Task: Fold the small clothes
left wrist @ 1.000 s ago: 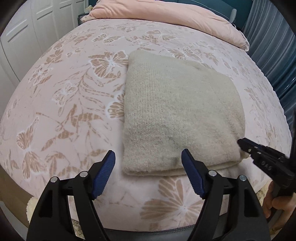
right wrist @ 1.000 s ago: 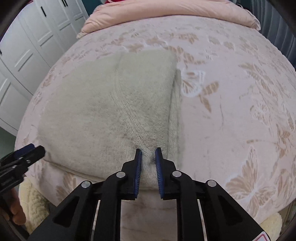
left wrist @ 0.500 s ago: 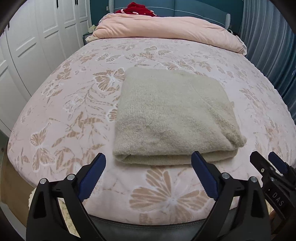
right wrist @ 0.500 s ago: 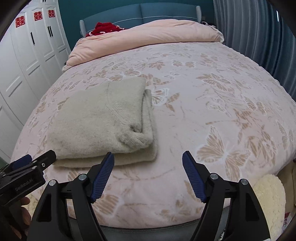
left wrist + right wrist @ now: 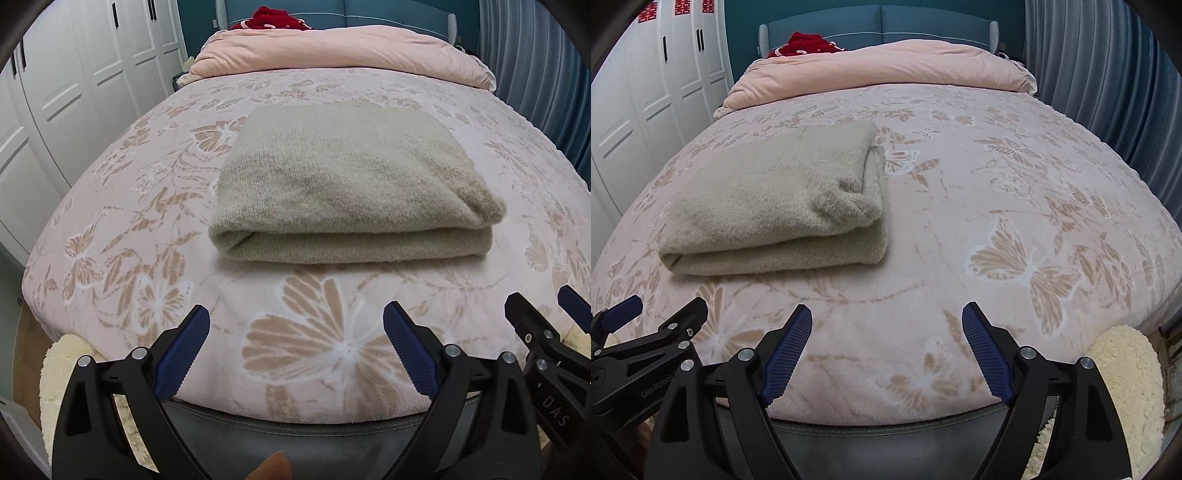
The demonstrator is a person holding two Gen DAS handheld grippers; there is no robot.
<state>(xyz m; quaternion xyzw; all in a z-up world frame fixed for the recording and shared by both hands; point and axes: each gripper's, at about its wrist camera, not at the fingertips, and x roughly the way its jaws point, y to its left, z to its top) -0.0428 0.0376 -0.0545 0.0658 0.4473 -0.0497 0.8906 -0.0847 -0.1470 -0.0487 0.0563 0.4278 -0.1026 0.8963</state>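
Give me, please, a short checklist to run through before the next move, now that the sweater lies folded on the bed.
1. Left gripper let go: ok, jaws have just been opening, nothing between them.
2. Right gripper let go: ok, jaws have just been opening, nothing between them.
3. Sweater folded in a flat stack: ok.
4. Loose ends tucked in: not ok, a knit end bulges at the right corner.
5. Sweater well onto the bed: ok.
6. Another garment within reach: cannot tell.

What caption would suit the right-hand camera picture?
Folded beige knitted sweater lying on a pink butterfly-patterned bedspread, with the right gripper open and empty in front.
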